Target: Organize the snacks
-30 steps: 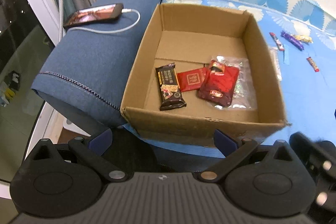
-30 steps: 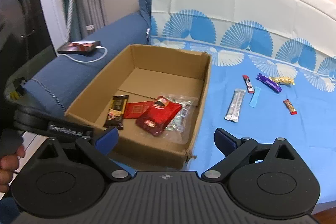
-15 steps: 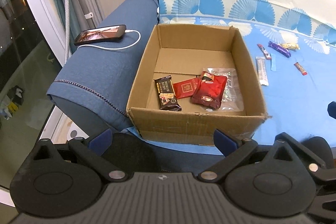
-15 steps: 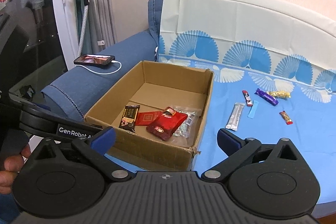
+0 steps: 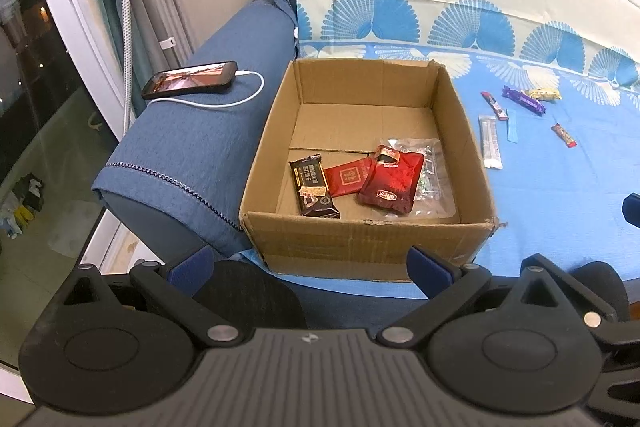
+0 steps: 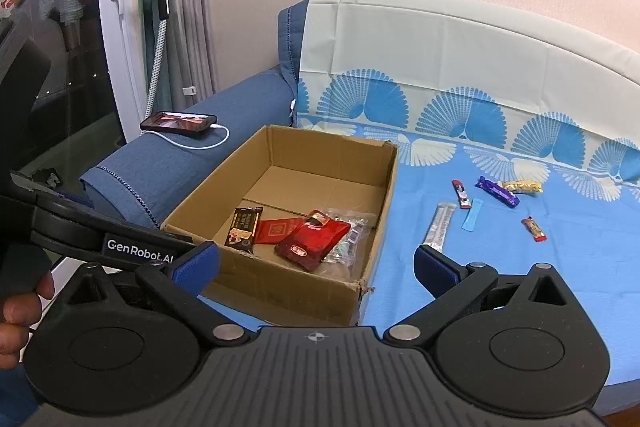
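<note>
Hovering wide open and empty, left gripper (image 5: 306,265) and right gripper (image 6: 316,265) short of the cardboard box's (image 5: 360,247) near edge, loose snacks (image 6: 442,225) on bare blue sheet (image 6: 500,267) beyond.

A blue fan-print sheet (image 6: 520,259) covers the sofa. A cardboard box (image 6: 288,283) rests on it ahead of the right gripper (image 6: 316,267). Small wrapped snacks (image 6: 496,189) lie scattered farther ahead, to its right.
</note>
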### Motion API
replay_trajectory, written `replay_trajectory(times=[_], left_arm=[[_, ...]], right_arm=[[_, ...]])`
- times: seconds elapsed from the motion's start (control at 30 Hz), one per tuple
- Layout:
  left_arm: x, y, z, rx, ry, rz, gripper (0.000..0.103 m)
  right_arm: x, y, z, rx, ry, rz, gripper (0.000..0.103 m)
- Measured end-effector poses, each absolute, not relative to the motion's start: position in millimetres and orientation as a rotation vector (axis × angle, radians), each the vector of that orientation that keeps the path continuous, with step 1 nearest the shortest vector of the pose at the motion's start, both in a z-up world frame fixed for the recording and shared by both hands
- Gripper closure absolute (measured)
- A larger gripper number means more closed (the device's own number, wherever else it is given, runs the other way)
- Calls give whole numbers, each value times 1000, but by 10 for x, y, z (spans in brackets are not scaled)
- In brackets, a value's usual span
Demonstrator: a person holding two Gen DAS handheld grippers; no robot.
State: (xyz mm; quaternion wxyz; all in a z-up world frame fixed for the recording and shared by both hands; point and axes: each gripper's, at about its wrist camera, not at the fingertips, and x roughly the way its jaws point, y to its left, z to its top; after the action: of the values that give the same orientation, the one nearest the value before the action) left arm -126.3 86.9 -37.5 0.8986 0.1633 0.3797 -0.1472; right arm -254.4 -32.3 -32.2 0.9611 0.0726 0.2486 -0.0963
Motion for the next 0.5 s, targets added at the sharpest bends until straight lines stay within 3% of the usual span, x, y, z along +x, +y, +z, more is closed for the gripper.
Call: replay_trajectory(times=[0.27, 0.5], left_arm=[[-1194, 585, -416, 400, 811, -343, 0], [-1032, -99, -501, 479, 863, -438, 0]], right_arm=[[-2543, -552, -380, 203, 503, -225, 0], [-2668, -1251, -517, 334, 501, -378, 0]])
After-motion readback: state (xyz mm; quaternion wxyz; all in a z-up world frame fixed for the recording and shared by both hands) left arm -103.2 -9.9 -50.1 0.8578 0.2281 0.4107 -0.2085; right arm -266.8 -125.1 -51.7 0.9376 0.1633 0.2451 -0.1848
